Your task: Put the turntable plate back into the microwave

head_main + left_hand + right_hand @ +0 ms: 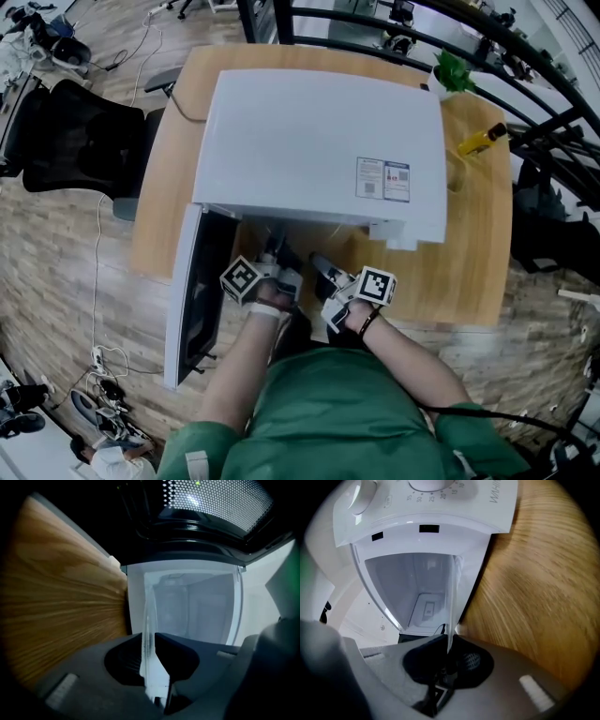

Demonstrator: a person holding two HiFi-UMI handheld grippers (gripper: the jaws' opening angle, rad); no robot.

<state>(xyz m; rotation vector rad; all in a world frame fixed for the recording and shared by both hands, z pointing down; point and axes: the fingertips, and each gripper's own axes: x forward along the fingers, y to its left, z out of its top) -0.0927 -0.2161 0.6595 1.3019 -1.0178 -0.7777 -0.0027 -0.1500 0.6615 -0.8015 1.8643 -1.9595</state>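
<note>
The white microwave (319, 141) stands on a wooden table (469, 272) with its door (192, 300) swung open to the left. The clear glass turntable plate (149, 620) is held edge-on in front of the open cavity (192, 606). My left gripper (151, 641) is shut on its rim. My right gripper (451, 646) is shut on the plate (452, 602) from the other side, facing the cavity (412, 583). In the head view both grippers, left (279, 261) and right (325, 270), sit side by side at the microwave's front; the plate itself hardly shows there.
The open door's dark window (211, 498) fills the top of the left gripper view. The microwave's dials (426, 484) show in the right gripper view. A yellow bottle (483, 139) and a green plant (452, 73) stand at the table's far right. A black chair (80, 141) is left of the table.
</note>
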